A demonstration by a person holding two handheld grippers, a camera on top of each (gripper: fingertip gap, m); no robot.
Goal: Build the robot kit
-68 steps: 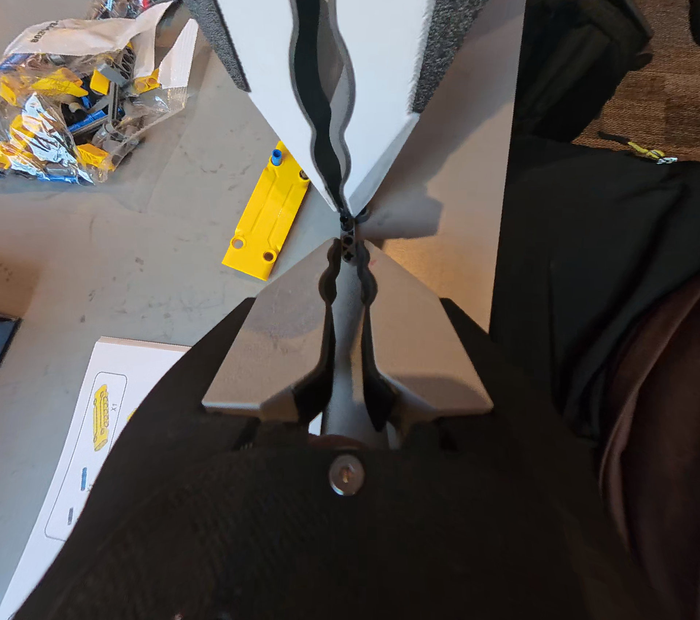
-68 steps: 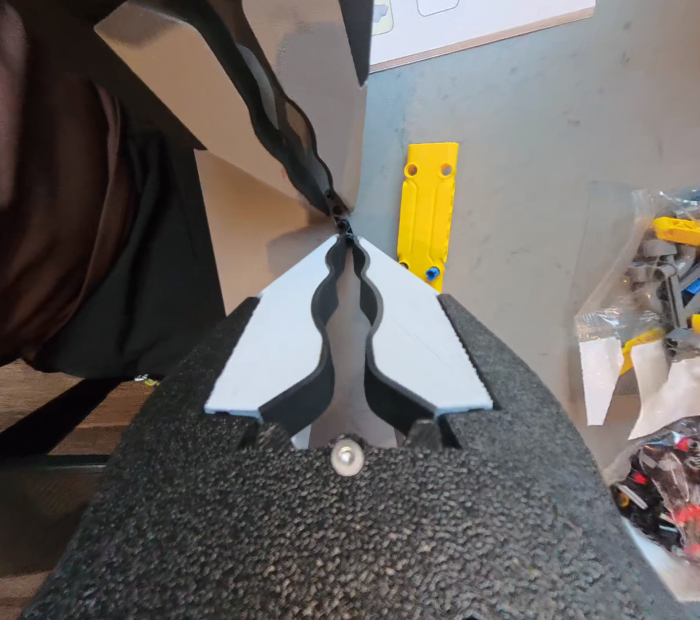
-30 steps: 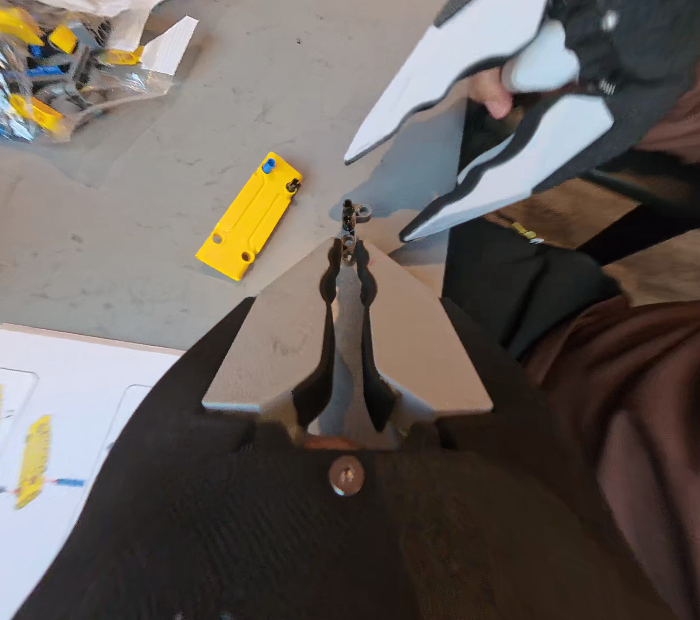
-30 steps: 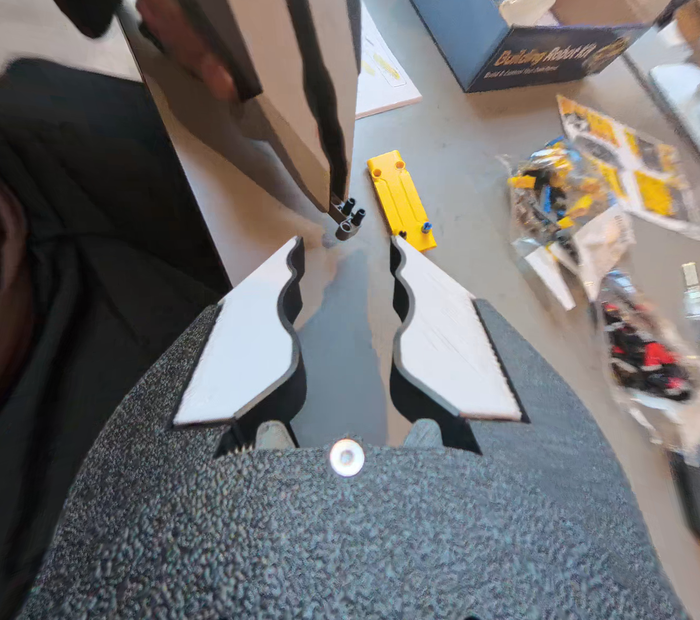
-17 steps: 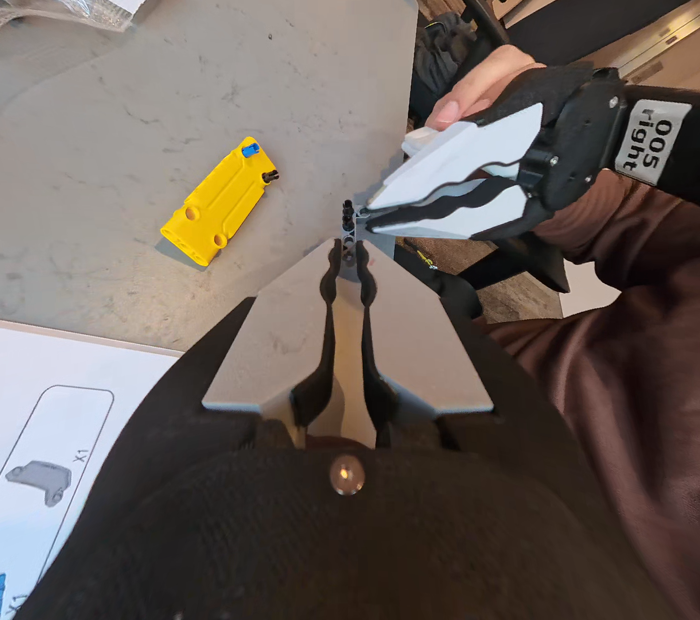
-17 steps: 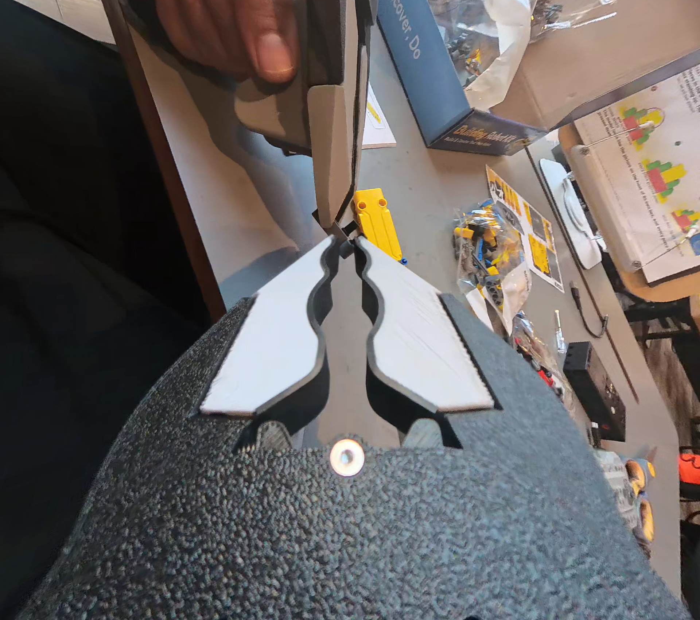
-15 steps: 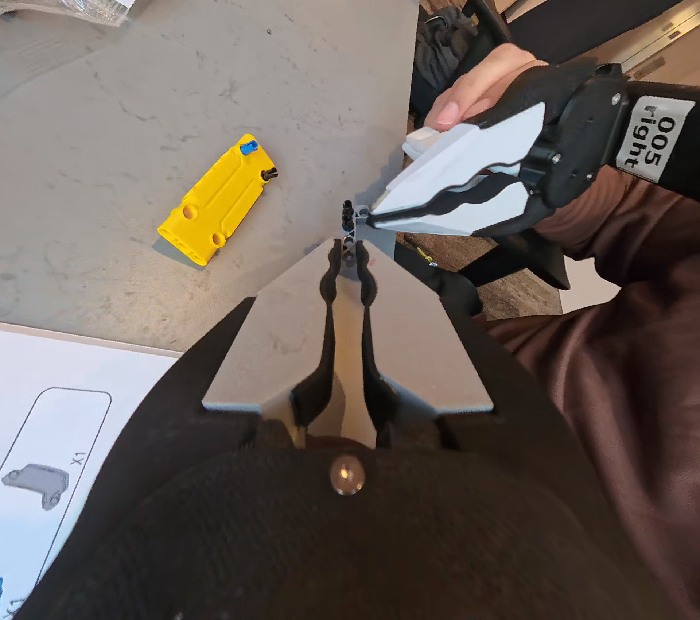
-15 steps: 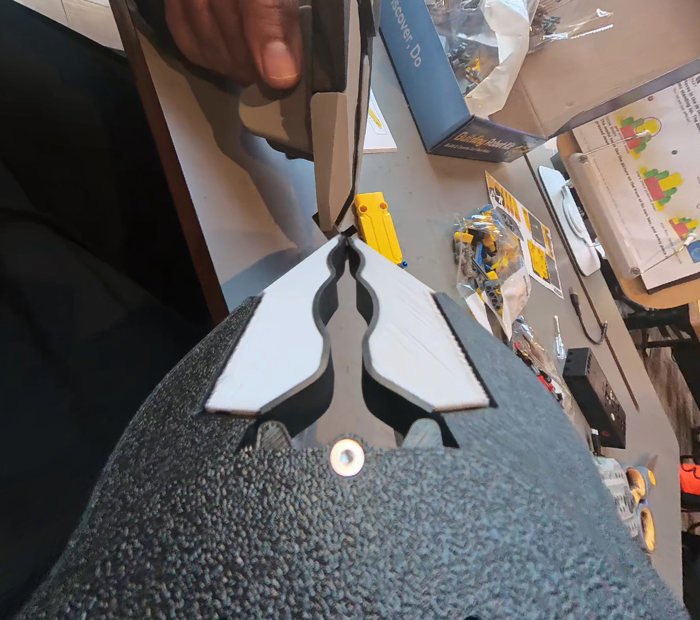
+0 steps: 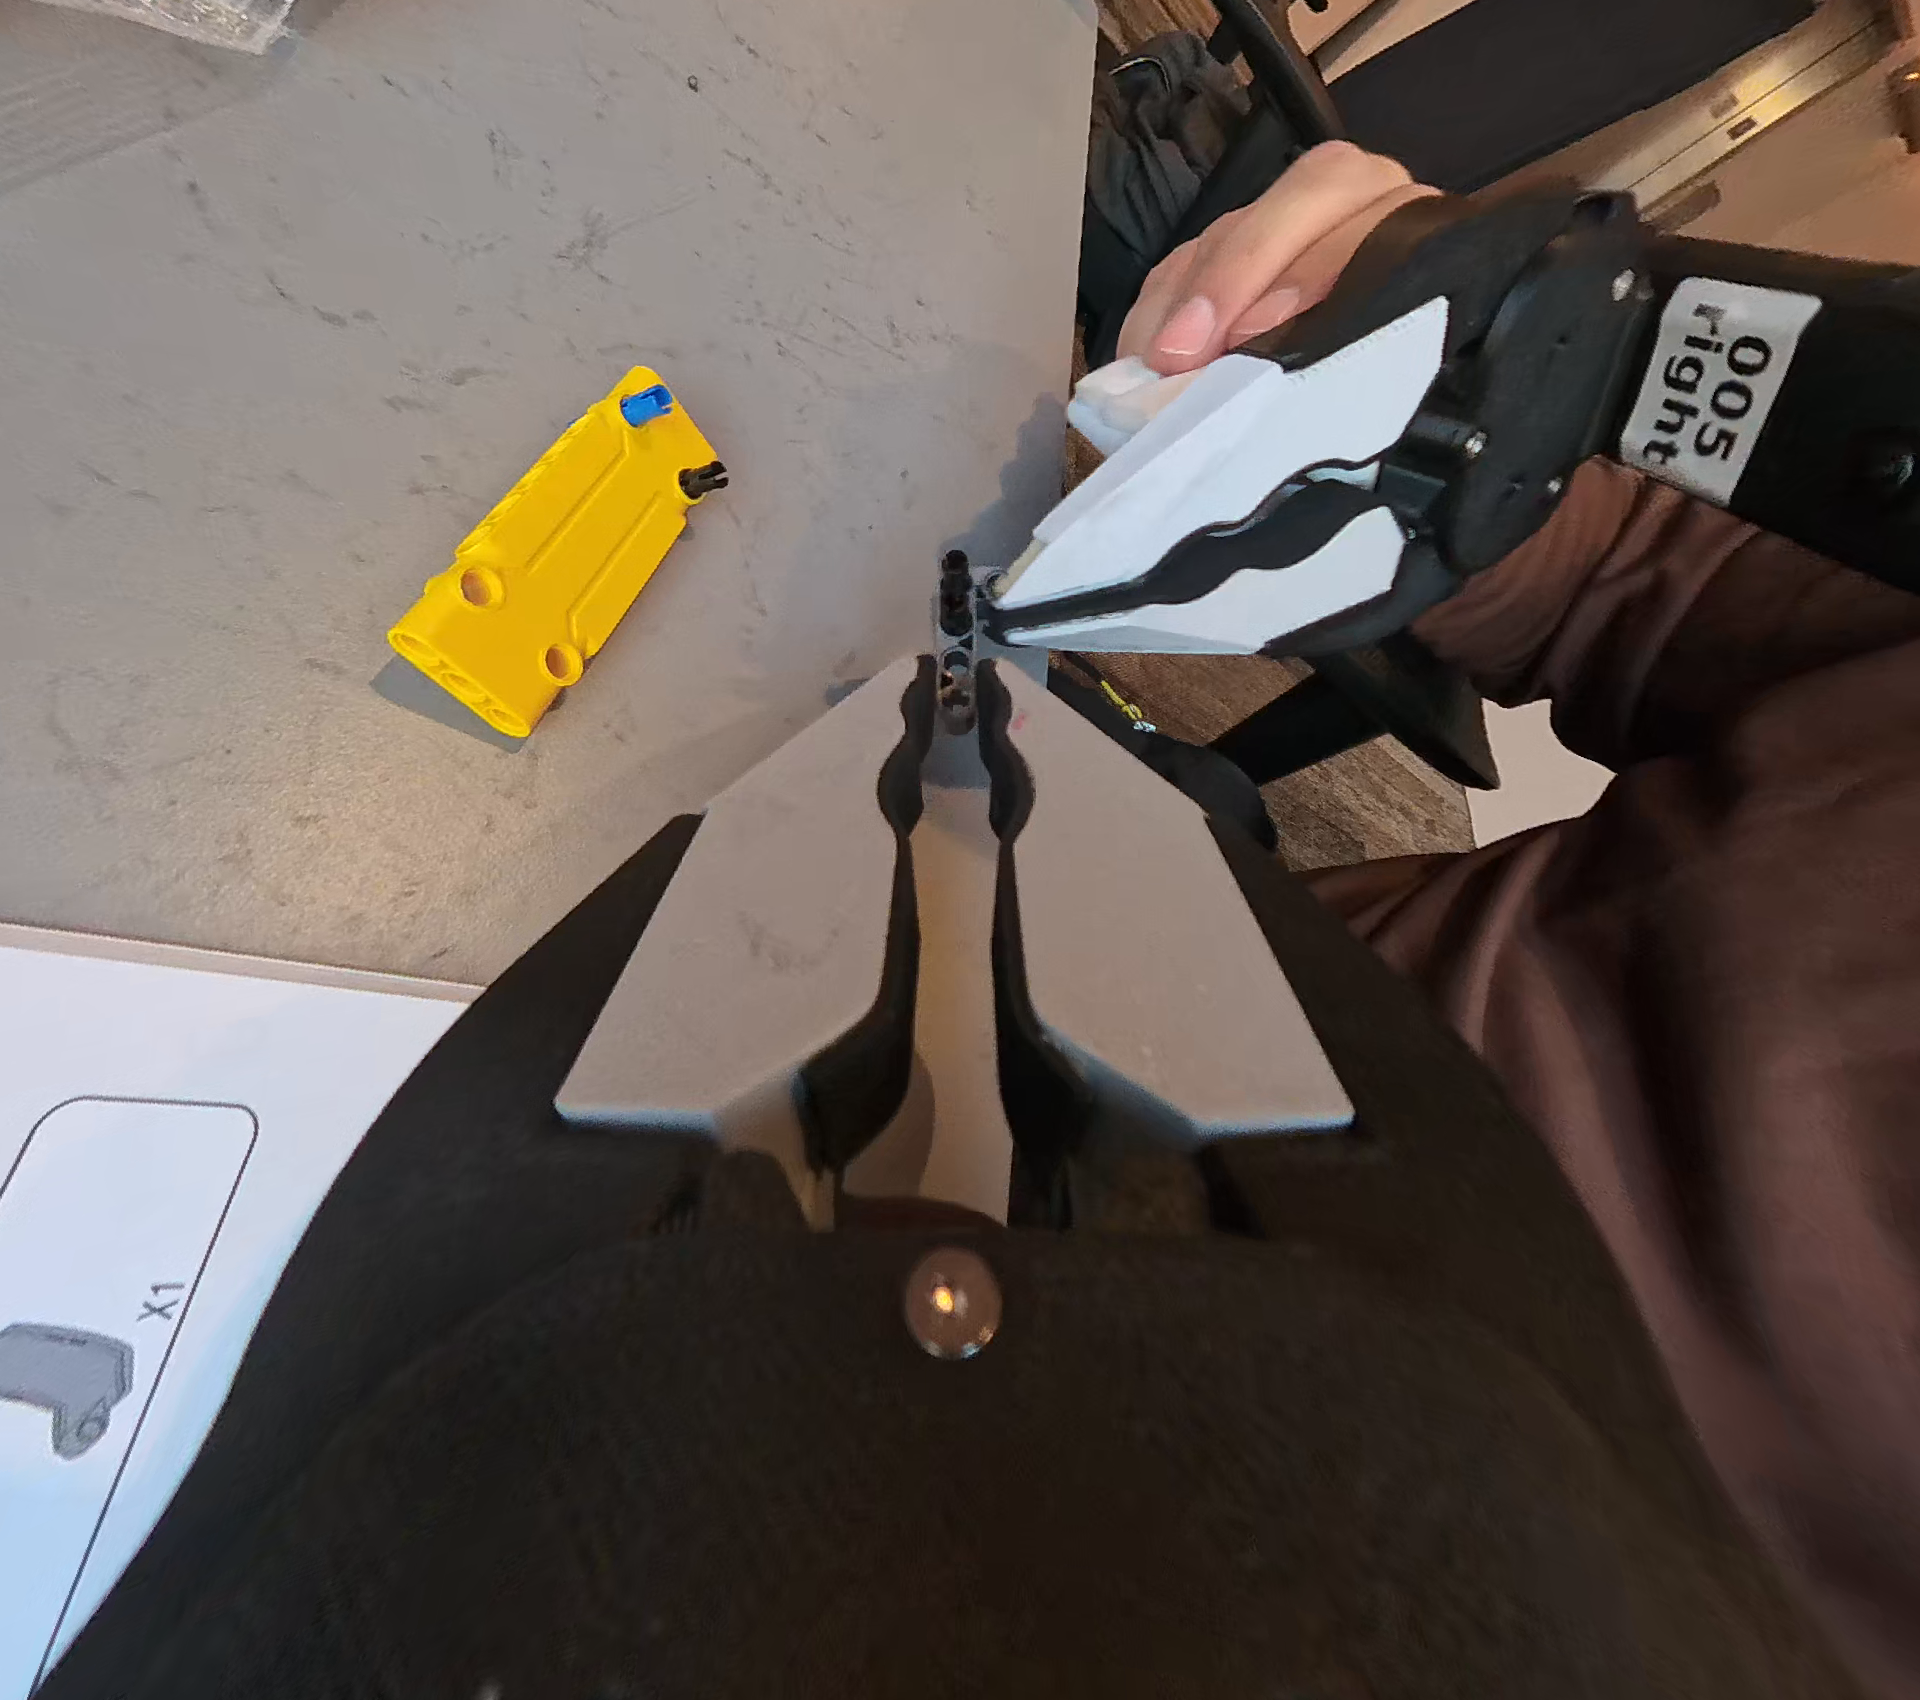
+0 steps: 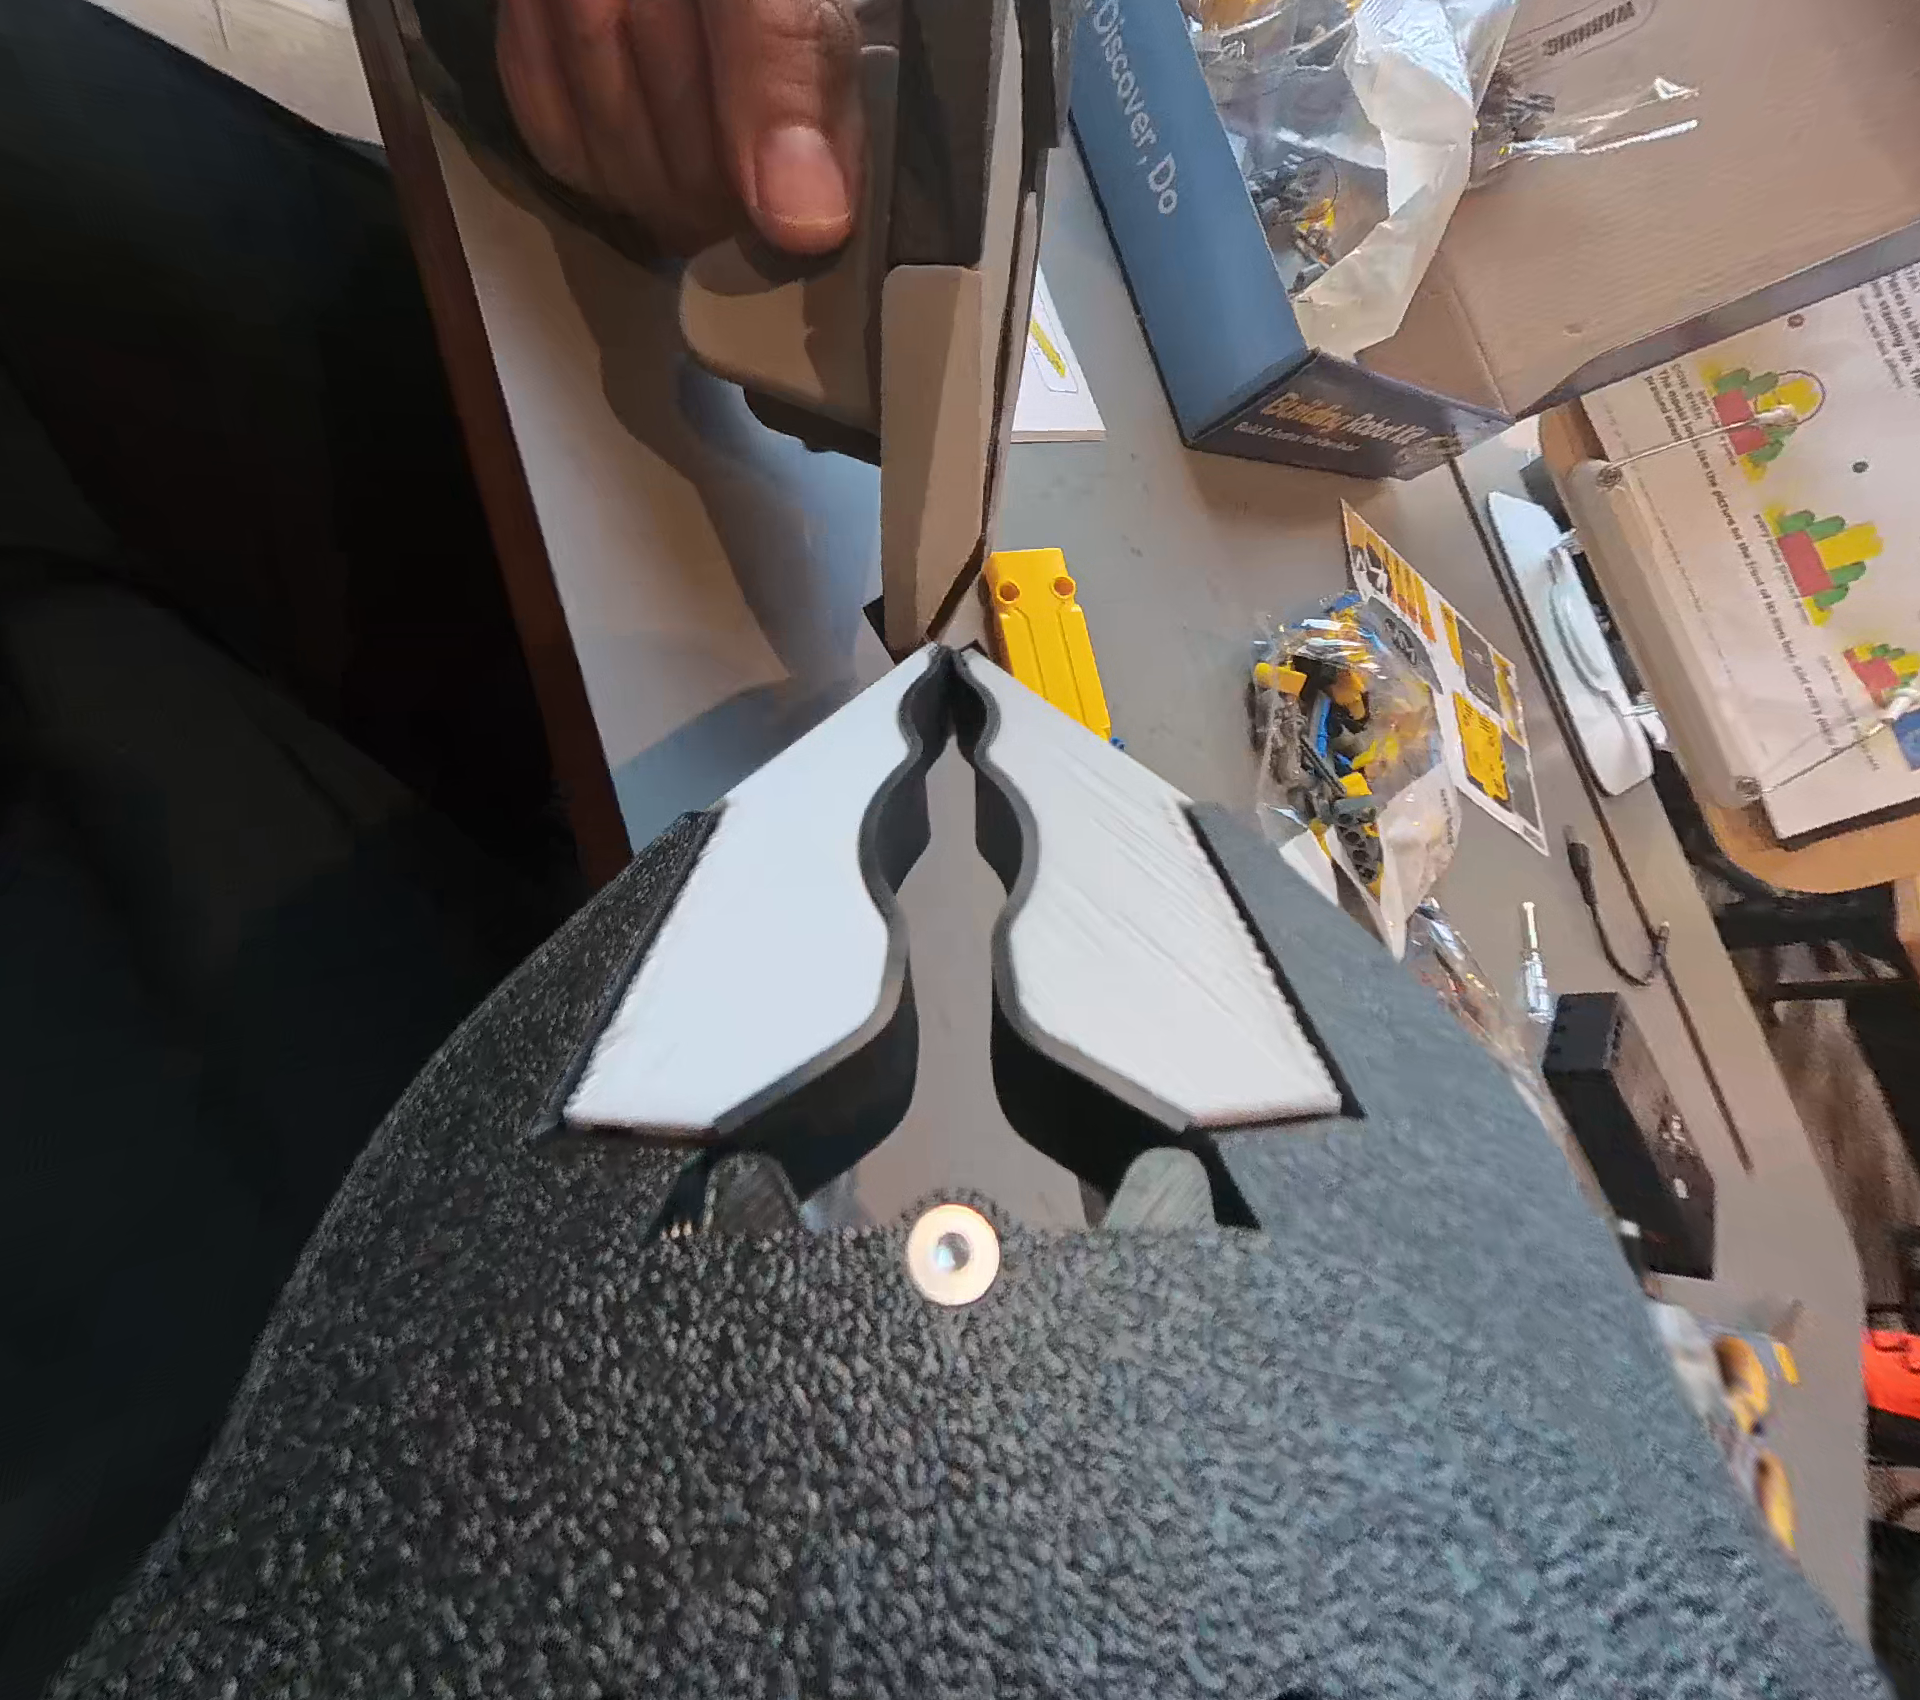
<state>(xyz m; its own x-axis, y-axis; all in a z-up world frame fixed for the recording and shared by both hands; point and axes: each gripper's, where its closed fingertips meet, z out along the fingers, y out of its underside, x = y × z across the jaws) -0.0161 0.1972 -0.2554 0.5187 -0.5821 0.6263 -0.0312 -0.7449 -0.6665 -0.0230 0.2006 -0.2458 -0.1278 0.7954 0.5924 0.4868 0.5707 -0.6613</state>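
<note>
In the left wrist view my left gripper (image 9: 956, 679) is shut on a small grey beam piece (image 9: 954, 627) with black pins on its far end, held above the grey table's near edge. My right gripper (image 9: 995, 606) comes in from the right, and its closed tips pinch the right side of the same piece. In the right wrist view my right gripper (image 10: 948, 661) is shut, and the left gripper (image 10: 930, 627) meets it from above; the piece is hidden there. A yellow panel (image 9: 561, 559) with a blue pin (image 9: 644, 405) and a black pin (image 9: 707, 478) lies on the table to the left.
A white instruction sheet (image 9: 125, 1214) lies at the near left. The right wrist view shows the yellow panel (image 10: 1044, 663), a blue box (image 10: 1174, 196), clear bags of parts (image 10: 1340, 746), a sticker sheet (image 10: 1455, 663) and a small black box (image 10: 1621, 1120). The table edge (image 9: 1070, 216) is close on the right. The tips of both grippers are at nearly the same place.
My right gripper let go of the piece, opened, swung round to its right side and shut on it again. My left gripper kept its hold throughout.
</note>
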